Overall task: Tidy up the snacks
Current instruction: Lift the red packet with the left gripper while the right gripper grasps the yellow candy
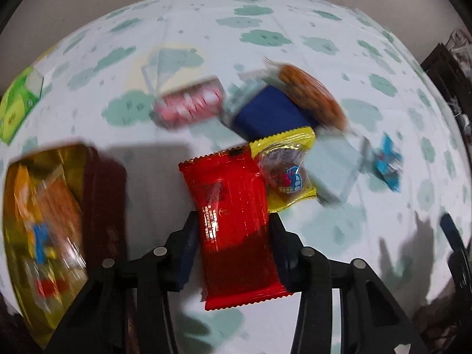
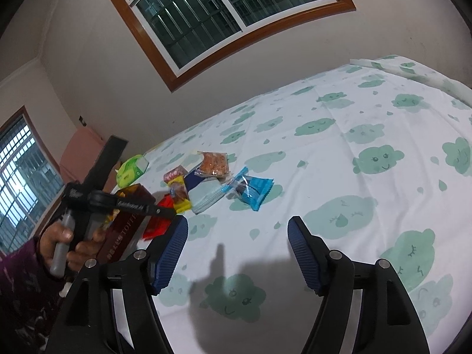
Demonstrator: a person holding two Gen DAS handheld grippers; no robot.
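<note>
on my left wrist view, the left gripper [image 1: 233, 221] points steeply down at the bed sheet [image 1: 295, 14] and straddles a red snack packet [image 1: 233, 224] that lies flat on the cloth; both blue pads sit right against the packet's long edges, so i read the jaws as narrow and pinched on it. just right of the packet's top lies a yellow snack packet [image 1: 284, 166], touching it, and beyond that a pale blue packet [image 1: 336, 174] and a bright blue wrapper [image 1: 388, 162] a little apart. farther up are a dark blue packet [image 1: 268, 112], an orange cracker pack [image 1: 312, 94] and a pink pack [image 1: 188, 103], all blurred. at left stands a brown and gold box [image 1: 50, 221] with packets already inside, and a green pack [image 1: 17, 109] sits near the edge. on my right wrist view, the right gripper [image 2: 237, 236] hovers over bare sheet with its jaws spread wide and nothing between them. the snack pile lies ahead and to the left, and a hand [image 2: 65, 244] grips the other tool's handle beside the box.
</note>
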